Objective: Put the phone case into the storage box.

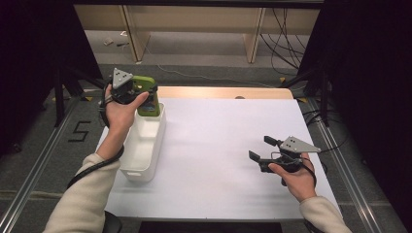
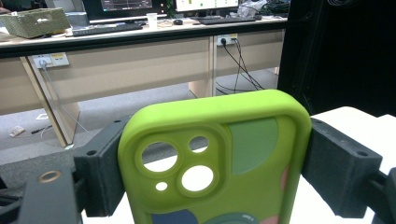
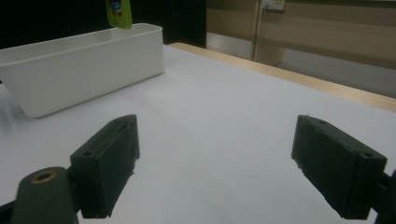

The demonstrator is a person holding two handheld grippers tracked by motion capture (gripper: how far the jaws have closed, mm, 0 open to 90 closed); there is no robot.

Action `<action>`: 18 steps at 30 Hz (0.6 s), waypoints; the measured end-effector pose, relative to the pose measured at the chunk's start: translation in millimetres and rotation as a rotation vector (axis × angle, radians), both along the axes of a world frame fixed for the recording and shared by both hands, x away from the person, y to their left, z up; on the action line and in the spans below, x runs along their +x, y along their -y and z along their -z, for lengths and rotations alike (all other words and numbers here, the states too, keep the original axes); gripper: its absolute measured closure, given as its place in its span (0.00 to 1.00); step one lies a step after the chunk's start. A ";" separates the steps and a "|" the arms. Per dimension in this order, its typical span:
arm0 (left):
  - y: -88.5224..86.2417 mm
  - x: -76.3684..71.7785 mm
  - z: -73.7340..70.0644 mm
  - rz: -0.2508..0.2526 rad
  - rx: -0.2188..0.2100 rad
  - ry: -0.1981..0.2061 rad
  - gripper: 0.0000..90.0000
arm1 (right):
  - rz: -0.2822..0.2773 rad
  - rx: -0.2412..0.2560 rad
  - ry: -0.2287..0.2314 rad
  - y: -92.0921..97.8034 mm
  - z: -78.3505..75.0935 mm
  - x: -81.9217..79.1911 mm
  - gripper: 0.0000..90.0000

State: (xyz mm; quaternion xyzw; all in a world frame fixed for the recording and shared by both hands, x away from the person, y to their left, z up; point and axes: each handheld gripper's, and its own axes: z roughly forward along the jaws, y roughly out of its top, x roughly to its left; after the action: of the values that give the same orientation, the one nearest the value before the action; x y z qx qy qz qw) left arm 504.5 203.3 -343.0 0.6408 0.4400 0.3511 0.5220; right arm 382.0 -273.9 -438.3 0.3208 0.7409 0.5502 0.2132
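In the high view, the person's left hand (image 1: 119,109) is covering most of the left gripper (image 1: 142,93), so its fingers are hard to make out there, and only the upper part of the green phone case (image 1: 147,95) is showing past the hand. In the left gripper view the lower end of the phone case (image 2: 219,163) is running off the bottom edge, so how far down it reaches cannot be told. In the right gripper view just the bottom tip of the case (image 3: 118,13) is hanging in at the top edge, above the far end of the white bin (image 3: 79,65).

The left gripper's fingers (image 2: 100,170) are pressing in on both long sides of the phone case, holding it upright with its camera cutouts towards the top. The case is hanging over the far end of the white bin (image 1: 154,148), which is sitting along the left edge of the white table (image 1: 218,145); whether its lower end is touching the bin cannot be told.

The right gripper (image 1: 265,149) is sitting in the person's right hand (image 1: 296,179) over the right side of the table, well apart from the bin. Its fingers (image 3: 109,158) are standing wide apart with nothing between them but bare table.
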 end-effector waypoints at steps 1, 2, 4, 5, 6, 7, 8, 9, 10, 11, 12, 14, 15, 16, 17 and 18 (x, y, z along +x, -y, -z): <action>-0.2 0.6 0.5 0.000 0.001 -0.002 0.18 | 0.000 -0.001 0.001 0.2 0.0 0.1 0.18; -0.2 1.1 0.9 0.000 -0.001 -0.003 0.18 | 0.001 -0.001 0.001 0.3 0.0 0.0 0.18; -0.4 1.9 1.2 0.000 0.000 -0.003 0.18 | 0.002 0.002 0.000 0.3 -0.1 0.0 0.18; -0.6 2.2 1.3 0.000 -0.001 -0.003 0.18 | 0.001 0.000 0.000 0.4 -0.1 0.0 0.18; -0.8 2.5 1.3 0.000 -0.001 -0.003 0.18 | 0.001 0.000 0.000 0.4 0.0 0.1 0.18; -1.0 2.8 1.3 0.000 -0.002 -0.003 0.18 | 0.000 -0.001 0.000 0.4 0.1 0.1 0.18; -1.3 3.2 1.2 0.000 -0.001 -0.003 0.18 | 0.001 -0.001 0.000 0.3 0.2 0.1 0.18; -1.4 3.6 1.2 0.000 0.001 -0.004 0.18 | 0.000 0.000 0.000 0.3 0.2 0.1 0.18; -1.4 4.1 1.3 0.002 0.001 -0.004 0.18 | 0.001 0.000 0.000 0.3 0.2 0.1 0.18; -1.3 4.5 1.5 0.003 0.000 -0.005 0.18 | 0.000 -0.001 0.000 0.3 0.2 0.1 0.18; -1.3 4.8 1.6 0.003 0.002 -0.006 0.18 | 0.001 -0.001 0.000 0.3 0.2 0.1 0.18; -1.7 5.7 2.1 0.001 0.006 -0.008 0.18 | 0.001 -0.001 -0.001 0.2 0.3 0.1 0.18; -1.7 6.1 2.4 0.000 0.004 -0.010 0.18 | 0.001 0.000 -0.001 0.0 0.4 0.1 0.18; -1.9 6.6 2.6 0.001 0.005 -0.011 0.18 | 0.000 -0.001 -0.002 0.0 0.4 0.1 0.18; -2.1 7.0 2.8 0.000 0.006 -0.011 0.18 | 0.000 -0.001 -0.002 -0.1 0.4 0.1 0.18; -2.2 7.4 2.9 0.000 0.005 -0.012 0.18 | 0.000 -0.001 -0.003 -0.1 0.5 0.1 0.18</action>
State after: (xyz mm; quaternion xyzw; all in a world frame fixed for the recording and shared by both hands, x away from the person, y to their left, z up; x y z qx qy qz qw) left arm 511.9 205.5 -345.8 0.6441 0.4422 0.3484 0.5178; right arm 382.1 -273.8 -438.8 0.3215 0.7413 0.5496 0.2124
